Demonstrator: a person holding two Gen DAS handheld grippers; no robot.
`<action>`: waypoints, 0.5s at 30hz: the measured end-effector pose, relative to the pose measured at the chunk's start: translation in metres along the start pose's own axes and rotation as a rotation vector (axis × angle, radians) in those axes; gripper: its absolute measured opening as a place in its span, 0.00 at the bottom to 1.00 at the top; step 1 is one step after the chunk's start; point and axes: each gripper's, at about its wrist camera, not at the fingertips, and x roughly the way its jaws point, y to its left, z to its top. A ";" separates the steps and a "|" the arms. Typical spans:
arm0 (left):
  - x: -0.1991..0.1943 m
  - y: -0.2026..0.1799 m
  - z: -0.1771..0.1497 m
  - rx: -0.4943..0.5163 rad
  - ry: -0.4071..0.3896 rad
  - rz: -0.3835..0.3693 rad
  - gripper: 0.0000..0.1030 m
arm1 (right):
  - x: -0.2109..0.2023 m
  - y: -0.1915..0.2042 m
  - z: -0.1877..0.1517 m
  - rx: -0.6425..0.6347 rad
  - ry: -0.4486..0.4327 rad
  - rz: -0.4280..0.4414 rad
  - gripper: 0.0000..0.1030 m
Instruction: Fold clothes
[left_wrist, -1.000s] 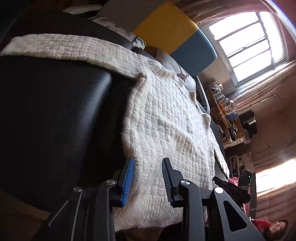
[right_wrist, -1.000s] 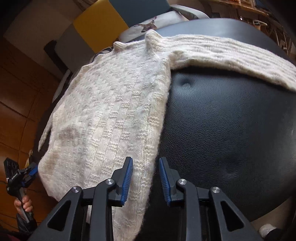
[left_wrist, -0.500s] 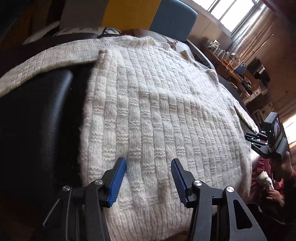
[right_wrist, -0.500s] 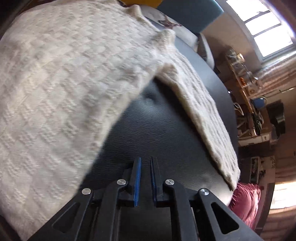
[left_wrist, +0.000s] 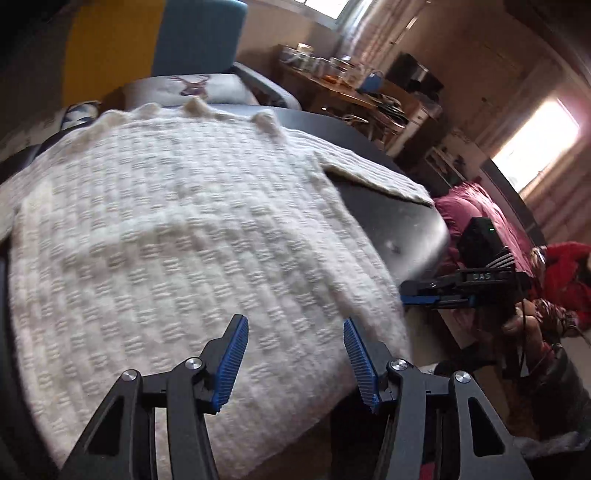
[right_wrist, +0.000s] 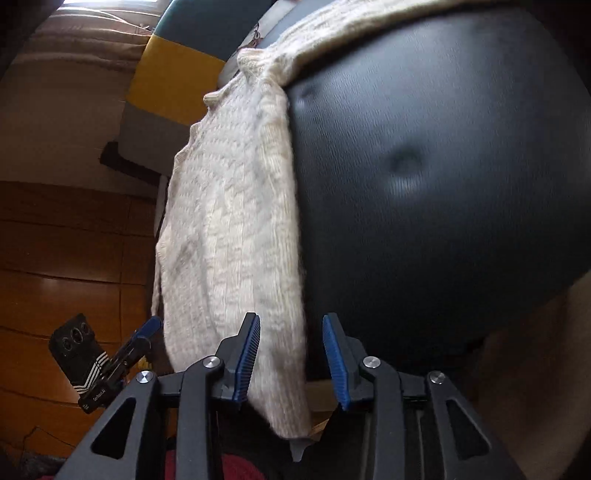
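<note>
Sweater (left_wrist: 177, 236) lies spread on the black seat (left_wrist: 406, 236), one sleeve (left_wrist: 373, 173) out to the side, bottom edge hanging over the near side. Left gripper (left_wrist: 293, 363) wide open over the hem, holding nothing. Right gripper (right_wrist: 290, 360) also open, fingers straddling the hanging side edge of the sweater (right_wrist: 229, 229), not clamped.

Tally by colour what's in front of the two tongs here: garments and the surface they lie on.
Cream knit sweater: 1
Black padded surface: 1
Open tongs with blue pads: 2, left tongs and right tongs
Total: 4
</note>
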 end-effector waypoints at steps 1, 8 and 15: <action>0.004 -0.012 0.004 0.022 0.010 -0.036 0.53 | 0.004 -0.002 -0.004 0.023 0.007 0.053 0.37; 0.032 -0.099 0.005 0.350 0.062 -0.161 0.58 | 0.030 0.000 -0.005 0.179 0.026 0.433 0.55; 0.070 -0.106 0.001 0.287 0.172 -0.131 0.61 | 0.046 0.022 -0.004 0.214 0.095 0.634 0.75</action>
